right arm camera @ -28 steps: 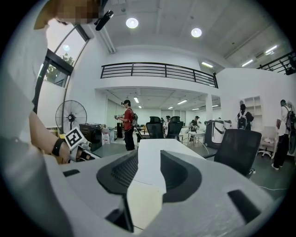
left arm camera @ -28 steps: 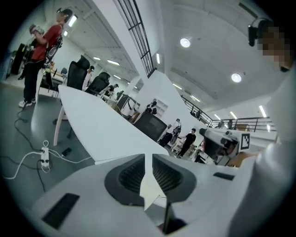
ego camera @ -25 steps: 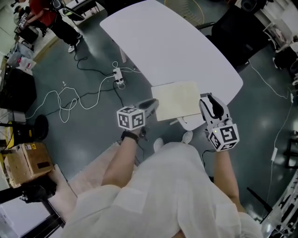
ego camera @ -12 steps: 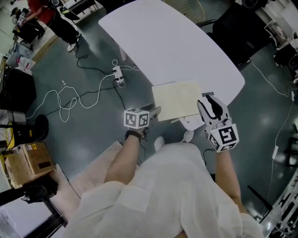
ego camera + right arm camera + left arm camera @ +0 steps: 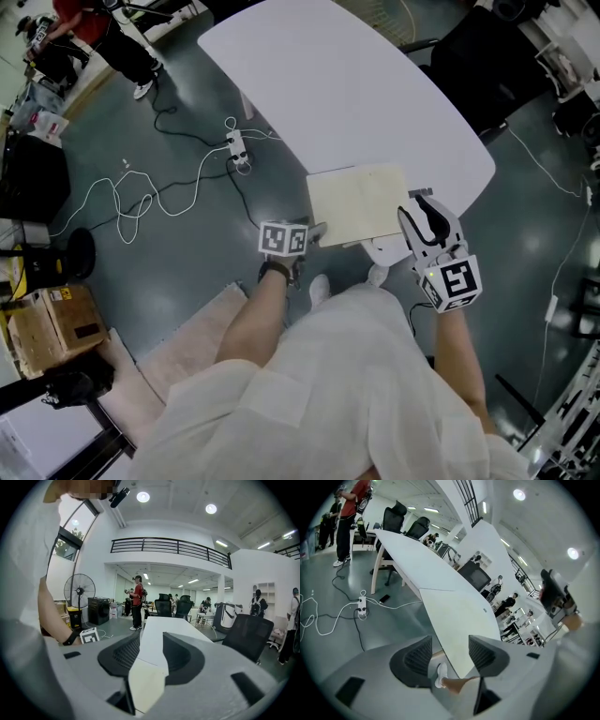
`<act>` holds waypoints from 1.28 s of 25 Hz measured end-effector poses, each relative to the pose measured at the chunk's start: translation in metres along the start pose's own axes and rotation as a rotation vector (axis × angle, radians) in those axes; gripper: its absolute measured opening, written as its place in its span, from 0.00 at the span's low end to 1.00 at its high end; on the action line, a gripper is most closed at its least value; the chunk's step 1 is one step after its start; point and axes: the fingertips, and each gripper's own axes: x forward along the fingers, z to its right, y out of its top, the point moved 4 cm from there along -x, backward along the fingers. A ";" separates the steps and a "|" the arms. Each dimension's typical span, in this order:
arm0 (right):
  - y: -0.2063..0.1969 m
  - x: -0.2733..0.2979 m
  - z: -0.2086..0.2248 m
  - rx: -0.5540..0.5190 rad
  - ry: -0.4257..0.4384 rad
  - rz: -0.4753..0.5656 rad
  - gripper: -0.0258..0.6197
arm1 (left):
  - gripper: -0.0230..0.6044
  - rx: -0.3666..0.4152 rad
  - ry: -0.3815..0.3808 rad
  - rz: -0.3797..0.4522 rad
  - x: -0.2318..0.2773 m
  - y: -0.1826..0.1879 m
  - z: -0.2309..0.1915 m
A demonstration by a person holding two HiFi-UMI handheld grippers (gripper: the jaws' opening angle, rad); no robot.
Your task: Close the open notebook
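Note:
The cream notebook [image 5: 359, 203] lies flat as one cream sheet near the front edge of the white table [image 5: 356, 84]. My left gripper [image 5: 317, 231] hangs low at the notebook's near left corner. Its jaws are opening. In the left gripper view the notebook [image 5: 454, 616] tapers to a corner between them, and the pads of the left gripper [image 5: 450, 653] do not press on it. My right gripper [image 5: 422, 208] sits at the notebook's right edge. In the right gripper view the right gripper [image 5: 151, 651] has its jaws apart over the notebook [image 5: 147, 681].
A white cable and power strip [image 5: 237, 150] trail over the grey floor left of the table. A black office chair [image 5: 487, 56] stands at the far right. A cardboard box [image 5: 47, 323] sits on the floor at the left. My white shoes [image 5: 319, 289] are just below the table's edge.
My left gripper has sunk and slid right, from beside the notebook's left edge down to its near corner. The right gripper and the notebook have stayed put.

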 end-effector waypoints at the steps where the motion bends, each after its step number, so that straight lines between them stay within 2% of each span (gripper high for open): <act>1: 0.000 0.001 0.000 -0.002 0.001 -0.002 0.28 | 0.38 -0.009 0.002 -0.011 0.002 -0.002 -0.001; 9: 0.002 0.003 0.002 -0.019 0.002 -0.009 0.28 | 0.42 -0.076 -0.033 -0.090 0.021 -0.017 0.001; 13: 0.002 0.003 0.005 -0.019 -0.003 -0.015 0.28 | 0.43 -0.074 -0.043 -0.124 0.027 -0.021 0.005; 19: 0.003 0.002 0.005 -0.025 -0.008 -0.018 0.28 | 0.43 -0.097 -0.060 -0.119 0.030 -0.018 0.009; 32: 0.008 -0.002 0.006 -0.024 -0.024 0.004 0.28 | 0.43 -0.052 -0.058 -0.094 0.015 -0.009 0.021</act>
